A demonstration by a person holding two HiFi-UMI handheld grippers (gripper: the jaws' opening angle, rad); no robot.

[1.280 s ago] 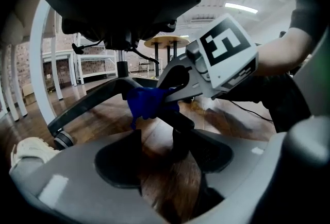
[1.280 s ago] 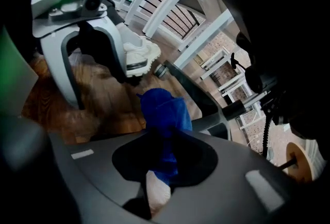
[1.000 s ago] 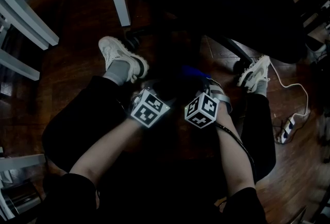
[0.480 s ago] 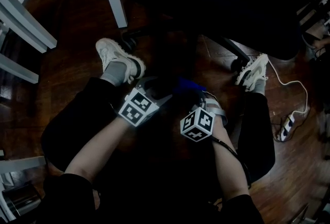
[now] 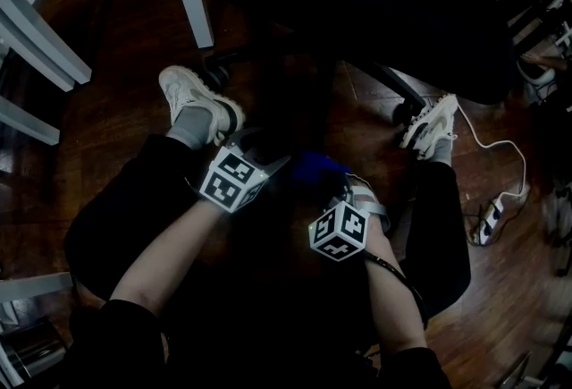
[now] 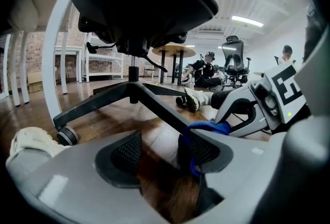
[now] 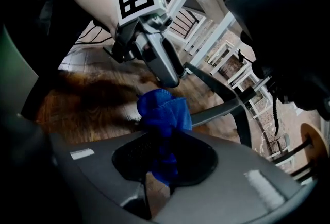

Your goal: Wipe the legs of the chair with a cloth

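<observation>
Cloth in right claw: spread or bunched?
Bunched. The right gripper view shows the cloth as a crumpled blue wad pinched in the shut right claw.

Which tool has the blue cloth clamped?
The right tool: the blue cloth is pinched in its jaws, bunching out ahead. The left tool has its jaws standing apart.

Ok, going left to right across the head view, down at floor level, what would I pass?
A white shoe → left claw → right claw, gripping the blue cloth → second white shoe → power strip.
</observation>
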